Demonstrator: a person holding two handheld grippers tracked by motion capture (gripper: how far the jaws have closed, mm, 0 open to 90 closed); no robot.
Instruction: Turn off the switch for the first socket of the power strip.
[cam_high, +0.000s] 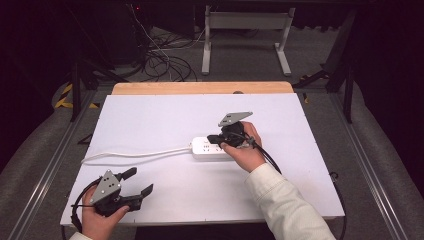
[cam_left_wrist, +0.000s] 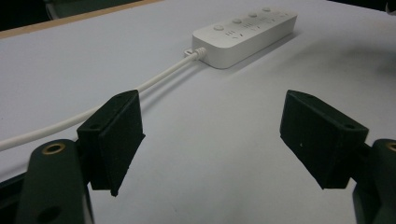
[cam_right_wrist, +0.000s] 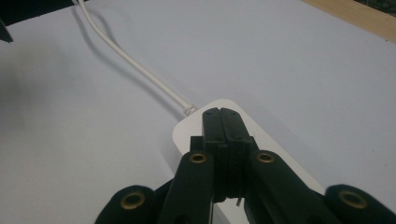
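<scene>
White plastic power strip (cam_high: 210, 148): rigid, light, smooth; lies mid-bench (cam_high: 165, 195), cord (cam_high: 135, 154) trailing toward 9 o'clock. Grasp across its long sides. Right gripper (cam_high: 216, 139) closed, empty, above it; left gripper (cam_high: 139, 182) open.

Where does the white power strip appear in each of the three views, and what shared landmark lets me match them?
High view: the power strip lies right of centre on the white table, partly under the right gripper.
Left gripper view: upper middle to upper right, beyond the open jaws.
Right gripper view: lower centre, directly under the shut jaws.
Shared landmark: the white cord leaving the strip's end.
</scene>
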